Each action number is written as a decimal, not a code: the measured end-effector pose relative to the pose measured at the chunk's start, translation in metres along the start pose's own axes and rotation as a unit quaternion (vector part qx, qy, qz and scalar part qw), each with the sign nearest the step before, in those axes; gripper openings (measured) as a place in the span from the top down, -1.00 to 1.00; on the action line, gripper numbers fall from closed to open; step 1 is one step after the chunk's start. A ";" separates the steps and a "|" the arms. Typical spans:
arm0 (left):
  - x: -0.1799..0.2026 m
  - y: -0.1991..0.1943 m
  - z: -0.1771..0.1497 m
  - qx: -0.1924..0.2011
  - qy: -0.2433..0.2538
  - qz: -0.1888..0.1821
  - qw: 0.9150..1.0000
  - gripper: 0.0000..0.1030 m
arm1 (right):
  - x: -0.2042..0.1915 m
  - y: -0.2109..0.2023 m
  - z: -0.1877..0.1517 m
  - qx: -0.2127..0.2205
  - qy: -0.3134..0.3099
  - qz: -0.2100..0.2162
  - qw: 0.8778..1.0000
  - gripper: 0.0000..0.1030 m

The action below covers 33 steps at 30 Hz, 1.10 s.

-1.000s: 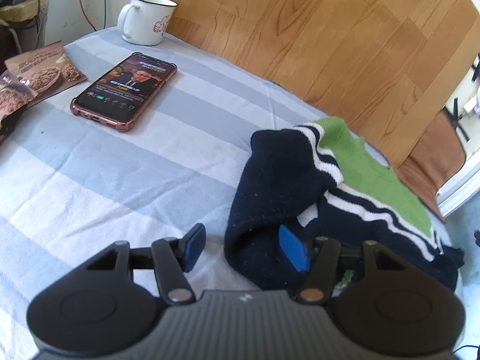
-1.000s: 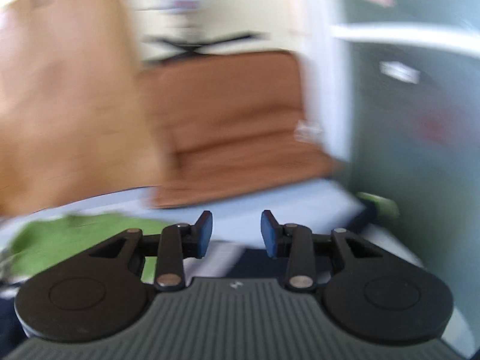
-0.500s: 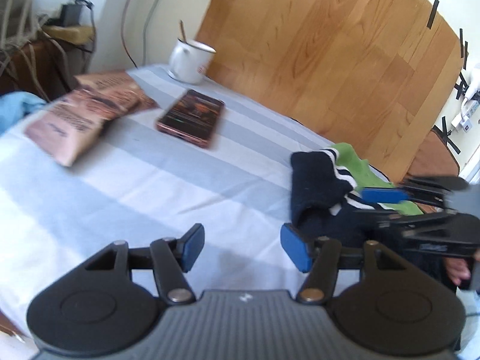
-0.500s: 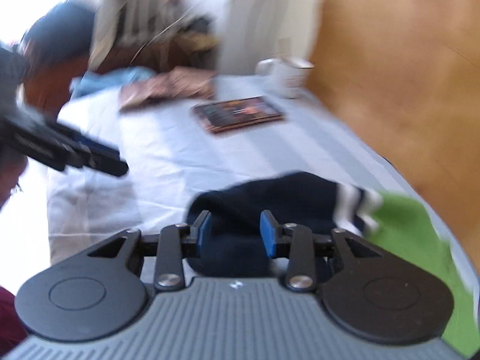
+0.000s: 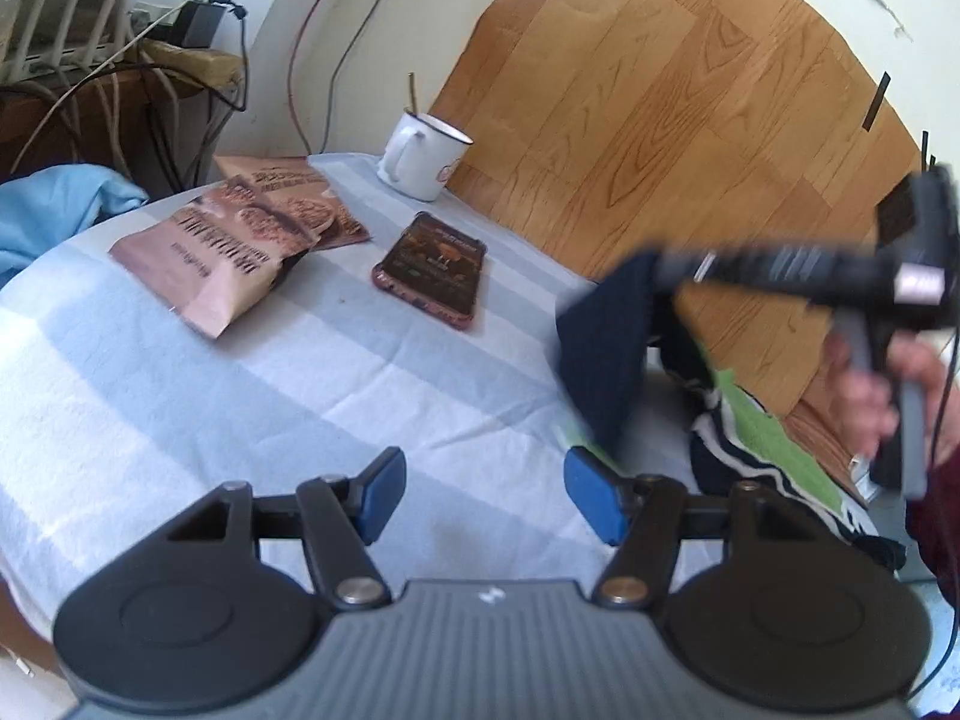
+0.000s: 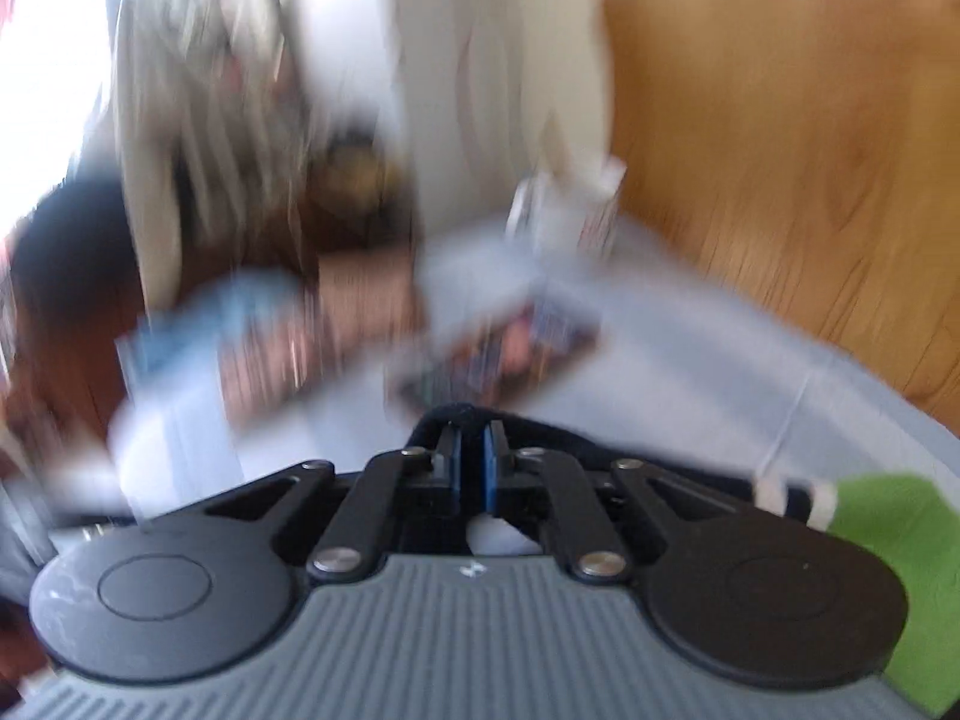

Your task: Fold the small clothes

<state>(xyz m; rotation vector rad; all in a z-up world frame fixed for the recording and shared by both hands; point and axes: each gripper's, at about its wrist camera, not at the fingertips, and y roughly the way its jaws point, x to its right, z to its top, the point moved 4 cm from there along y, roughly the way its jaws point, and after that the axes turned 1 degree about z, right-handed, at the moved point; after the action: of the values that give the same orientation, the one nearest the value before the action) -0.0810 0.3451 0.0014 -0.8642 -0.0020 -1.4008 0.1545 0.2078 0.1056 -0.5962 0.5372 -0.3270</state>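
A small navy garment (image 5: 606, 354) with white stripes and a green panel (image 5: 774, 438) lies at the right edge of the striped table. My right gripper (image 6: 471, 468) is shut on a navy edge of the garment (image 6: 540, 450) and holds it lifted above the table; it also shows in the left wrist view (image 5: 666, 267). My left gripper (image 5: 483, 495) is open and empty, low over the cloth just left of the garment. The right wrist view is blurred by motion.
A phone (image 5: 432, 267) lies mid-table. Snack bags (image 5: 234, 246) lie to its left and a white mug (image 5: 423, 159) stands behind. The striped tablecloth (image 5: 240, 396) covers the table. A wooden panel (image 5: 690, 90) stands behind; cables and blue cloth (image 5: 54, 210) are at far left.
My right gripper has closed on the navy edge of the garment and lifted it. My left gripper has pulled back from the garment and stays open.
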 end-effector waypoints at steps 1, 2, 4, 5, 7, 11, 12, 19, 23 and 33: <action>0.004 0.002 0.002 0.000 0.004 -0.003 1.000 -0.16 | 0.019 -0.018 0.011 0.034 0.031 0.006 0.999 0.81; 0.009 0.005 0.004 0.001 0.008 -0.007 1.000 -0.16 | 0.035 -0.033 0.018 0.061 0.055 0.006 0.997 0.81; 0.022 0.014 0.009 -0.001 0.017 -0.018 1.000 -0.16 | 0.078 -0.068 0.018 0.109 0.102 -0.006 0.989 0.81; 0.029 0.020 0.010 -0.004 0.021 -0.024 0.999 -0.16 | 0.100 -0.087 0.013 0.128 0.125 -0.016 0.984 0.81; 0.046 0.037 0.014 -0.014 0.033 -0.036 0.999 -0.16 | 0.140 -0.122 -0.008 0.154 0.166 -0.039 0.973 0.82; 0.088 0.080 0.025 -0.037 0.063 -0.057 0.996 -0.16 | 0.198 -0.183 -0.078 0.188 0.229 -0.097 0.950 0.82; 0.101 0.093 0.027 -0.044 0.072 -0.064 0.994 -0.16 | 0.210 -0.193 -0.102 0.188 0.245 -0.117 0.944 0.80; 0.192 0.203 0.040 -0.097 0.145 -0.077 0.982 -0.25 | 0.261 -0.223 -0.230 0.106 0.336 -0.226 0.908 0.29; 0.230 0.258 0.042 -0.129 0.160 -0.081 0.975 -0.28 | 0.274 -0.251 -0.222 0.148 0.341 -0.235 0.898 0.27; 0.266 0.314 0.024 -0.160 0.205 -0.043 0.965 0.03 | 0.306 -0.148 -0.145 0.027 0.229 -0.241 0.943 -0.37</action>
<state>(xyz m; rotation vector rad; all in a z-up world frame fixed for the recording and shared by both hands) 0.2563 0.1090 -0.0176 -0.8278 0.5198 -1.6688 0.3009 -0.1062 -0.0224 -0.5958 0.8228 -0.9592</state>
